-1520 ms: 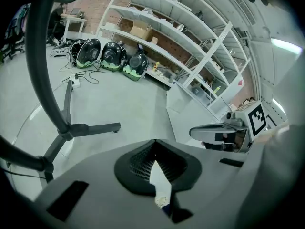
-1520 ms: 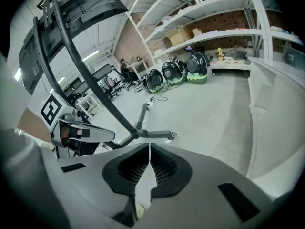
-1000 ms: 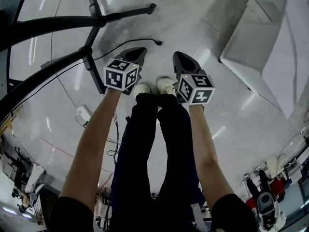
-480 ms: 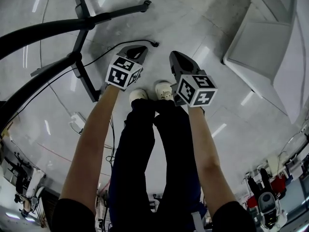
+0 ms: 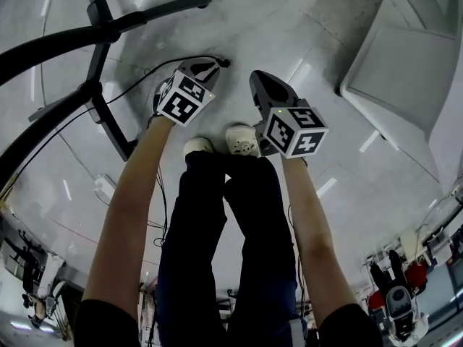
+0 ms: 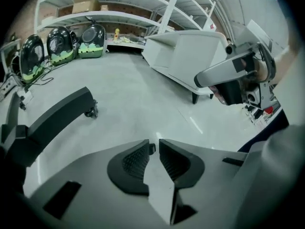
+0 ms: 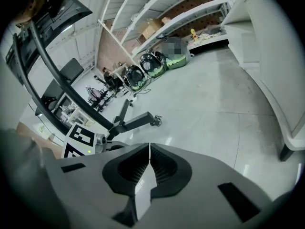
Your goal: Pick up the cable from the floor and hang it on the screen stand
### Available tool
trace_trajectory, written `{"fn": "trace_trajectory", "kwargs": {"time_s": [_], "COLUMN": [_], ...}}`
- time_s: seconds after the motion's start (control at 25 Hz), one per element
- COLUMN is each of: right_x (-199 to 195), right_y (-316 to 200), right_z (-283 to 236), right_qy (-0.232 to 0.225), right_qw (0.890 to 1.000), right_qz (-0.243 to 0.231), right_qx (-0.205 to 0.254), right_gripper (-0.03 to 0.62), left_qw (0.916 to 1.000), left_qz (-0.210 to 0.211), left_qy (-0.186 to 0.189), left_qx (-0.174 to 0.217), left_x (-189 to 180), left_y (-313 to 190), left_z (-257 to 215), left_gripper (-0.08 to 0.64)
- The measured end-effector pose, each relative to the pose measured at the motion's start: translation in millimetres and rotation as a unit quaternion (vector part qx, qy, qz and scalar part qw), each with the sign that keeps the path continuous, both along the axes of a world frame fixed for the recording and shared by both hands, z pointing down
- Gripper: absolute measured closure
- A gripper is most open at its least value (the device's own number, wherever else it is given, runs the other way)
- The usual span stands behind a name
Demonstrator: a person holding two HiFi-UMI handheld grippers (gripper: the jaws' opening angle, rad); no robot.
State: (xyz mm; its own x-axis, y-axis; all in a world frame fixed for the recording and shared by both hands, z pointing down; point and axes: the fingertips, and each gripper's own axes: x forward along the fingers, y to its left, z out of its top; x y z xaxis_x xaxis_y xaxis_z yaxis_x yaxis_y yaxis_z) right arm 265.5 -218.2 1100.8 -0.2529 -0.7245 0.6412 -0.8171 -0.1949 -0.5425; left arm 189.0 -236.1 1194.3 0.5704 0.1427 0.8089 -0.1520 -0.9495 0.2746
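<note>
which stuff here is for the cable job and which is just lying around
For the job: cable on the floor; screen stand; left hand-held gripper, jaws just opening, nothing between them; right hand-held gripper, shut, empty.
Lying about: large white unit; small white box; domed carriers.

I see floor (image 5: 304, 49): pale tile, glossy, streaked with lamp glare. Stand legs (image 5: 155, 11): black metal, satin. Cable (image 5: 224, 62): thin, black, rubbery-looking. Right gripper (image 7: 149, 162): matt grey plastic shell, pads (image 7: 164, 168) black and ribbed. Trousers (image 5: 195, 237): dark matt cloth. Shoes (image 5: 241, 139): white, smooth.
</note>
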Motion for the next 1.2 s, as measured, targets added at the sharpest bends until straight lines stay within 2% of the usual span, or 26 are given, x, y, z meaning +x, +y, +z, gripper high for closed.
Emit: {"fn": "trace_trajectory", "kwargs": {"time_s": [0.08, 0.24, 0.4, 0.6, 0.8, 0.96, 1.2], "right_x": [3, 6, 6, 8, 7, 5, 3], "right_y": [4, 11, 15, 17, 20, 18, 19], "right_z": [10, 30, 50, 68, 78, 82, 84], "right_qy": [-0.002, -0.006, -0.008, -0.009, -0.011, -0.016, -0.014], "right_qw": [1.000, 1.000, 1.000, 1.000, 1.000, 1.000, 1.000], "right_qz": [0.006, 0.012, 0.009, 0.011, 0.014, 0.016, 0.009], "right_qx": [-0.002, -0.004, -0.005, -0.004, -0.006, -0.008, -0.011], "right_gripper": [0.567, 0.566, 0.568, 0.566, 0.566, 0.566, 0.566], "left_qw": [0.9991, 0.9931, 0.9804, 0.9608, 0.9560, 0.9475, 0.9440], "left_qz": [0.039, 0.102, 0.157, 0.224, 0.247, 0.274, 0.289], "left_qy": [-0.013, -0.038, -0.052, -0.070, -0.072, -0.081, -0.083], "left_qx": [0.007, 0.044, 0.107, 0.148, 0.141, 0.145, 0.137], "left_x": [3, 4, 8, 7, 10, 10, 15], "left_y": [7, 15, 13, 10, 12, 13, 14], "left_z": [16, 48, 74, 96, 105, 116, 118], "left_gripper": [0.447, 0.399, 0.391, 0.391, 0.391, 0.391, 0.391]}}
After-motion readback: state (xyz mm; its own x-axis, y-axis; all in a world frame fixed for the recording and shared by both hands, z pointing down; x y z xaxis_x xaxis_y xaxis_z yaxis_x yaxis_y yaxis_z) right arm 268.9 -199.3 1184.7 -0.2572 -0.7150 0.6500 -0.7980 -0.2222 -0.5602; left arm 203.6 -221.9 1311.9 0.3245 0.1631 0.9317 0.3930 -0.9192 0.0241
